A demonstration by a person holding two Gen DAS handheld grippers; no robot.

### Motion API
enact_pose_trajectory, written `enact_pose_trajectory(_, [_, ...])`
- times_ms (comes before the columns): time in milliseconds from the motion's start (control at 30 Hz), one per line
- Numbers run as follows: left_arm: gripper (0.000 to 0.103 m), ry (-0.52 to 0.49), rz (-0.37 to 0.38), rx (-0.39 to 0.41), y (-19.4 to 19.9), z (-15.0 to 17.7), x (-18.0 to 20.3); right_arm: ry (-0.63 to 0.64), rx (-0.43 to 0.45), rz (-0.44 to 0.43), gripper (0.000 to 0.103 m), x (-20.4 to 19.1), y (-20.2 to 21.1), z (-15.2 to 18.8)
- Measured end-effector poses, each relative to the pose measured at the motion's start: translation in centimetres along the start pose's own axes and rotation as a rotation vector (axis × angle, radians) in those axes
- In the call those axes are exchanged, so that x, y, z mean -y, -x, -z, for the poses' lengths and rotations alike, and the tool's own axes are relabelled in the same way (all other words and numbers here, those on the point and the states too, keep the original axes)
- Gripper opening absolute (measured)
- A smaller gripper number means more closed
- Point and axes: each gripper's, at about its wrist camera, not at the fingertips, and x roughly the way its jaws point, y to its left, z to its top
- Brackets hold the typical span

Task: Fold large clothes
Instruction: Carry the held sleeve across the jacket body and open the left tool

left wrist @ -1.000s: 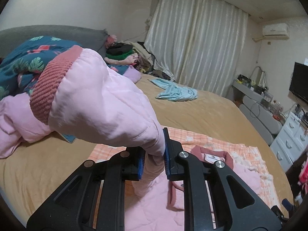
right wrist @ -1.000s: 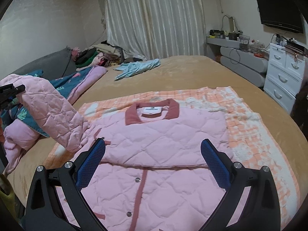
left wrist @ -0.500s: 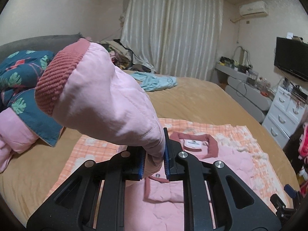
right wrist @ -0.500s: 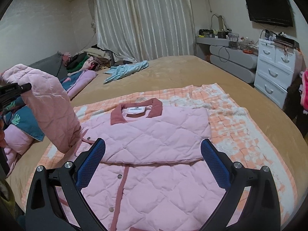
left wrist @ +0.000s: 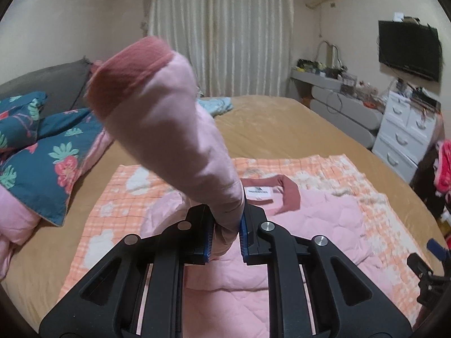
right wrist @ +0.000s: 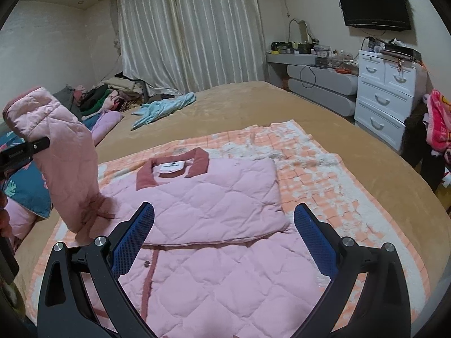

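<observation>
A pink quilted jacket with a dark-pink collar lies front up on an orange-and-white checked blanket; one side is folded across its chest. My left gripper is shut on the jacket's left sleeve, which stands up over the fingers with its ribbed dark-pink cuff on top. In the right wrist view that raised sleeve hangs at the left, above the jacket's edge. My right gripper hovers open above the jacket's lower front, nothing between its blue pads.
The tan bed carries a light-blue garment, a floral blue pillow and a clothes heap at the far left. White drawers, a grey desk and a wall TV stand on the right.
The left gripper has carried the sleeve rightward, from beside the bedding toward the jacket's collar, rolling a little. The right gripper has drifted slightly lower and closer over the jacket, still open.
</observation>
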Motion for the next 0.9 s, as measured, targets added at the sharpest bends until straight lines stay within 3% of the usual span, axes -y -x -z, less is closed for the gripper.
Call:
enact_pose_trajectory(567, [0.008, -0.159, 0.084, -0.123, -5.3, 5.0, 7.6, -0.034, -0.033, 0.069, 0.099, 2.4, -2.5, 1.3])
enact_pose_trajectory(900, [0.01, -0.295, 0.065, -0.197, -8.1, 9.3, 11.6, -0.056, -0.06, 0.097, 0.099, 3.9, -4.0, 2.1])
